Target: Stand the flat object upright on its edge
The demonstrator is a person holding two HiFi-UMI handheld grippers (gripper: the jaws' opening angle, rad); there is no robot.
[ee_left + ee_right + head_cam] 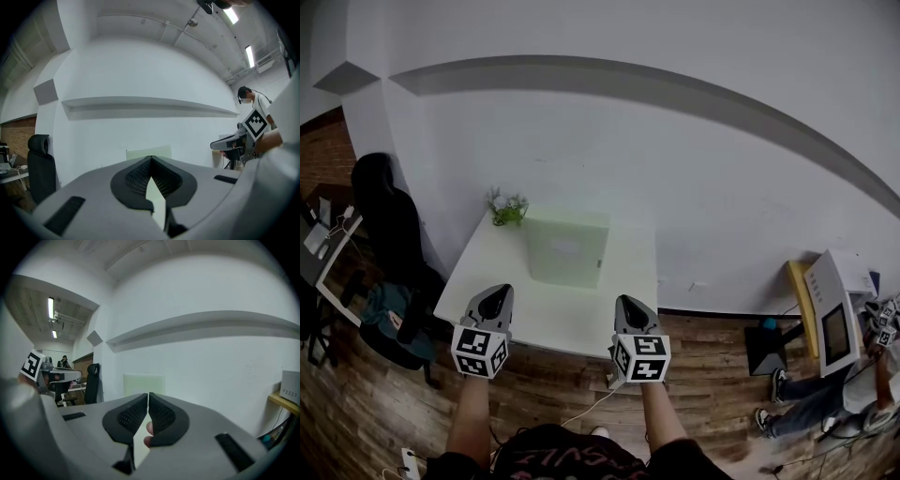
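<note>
at table's (483,272) near edge, left hand-held gripper (496,296) and right hand-held gripper (629,305) clenched empty, flat object (567,248) upright beyond

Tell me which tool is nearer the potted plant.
Left. The left tool lines up almost directly with the plant; the right tool is well off to its right.

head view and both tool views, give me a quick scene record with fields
flat object: pale green board, standing upright at the back of the table
table: white, set against the wall
plant: small green plant, far left corner, beside the board
left tool: shut, empty, at the near edge
right tool: shut, empty, at the near edge
contact: neither tool touches the board
</note>
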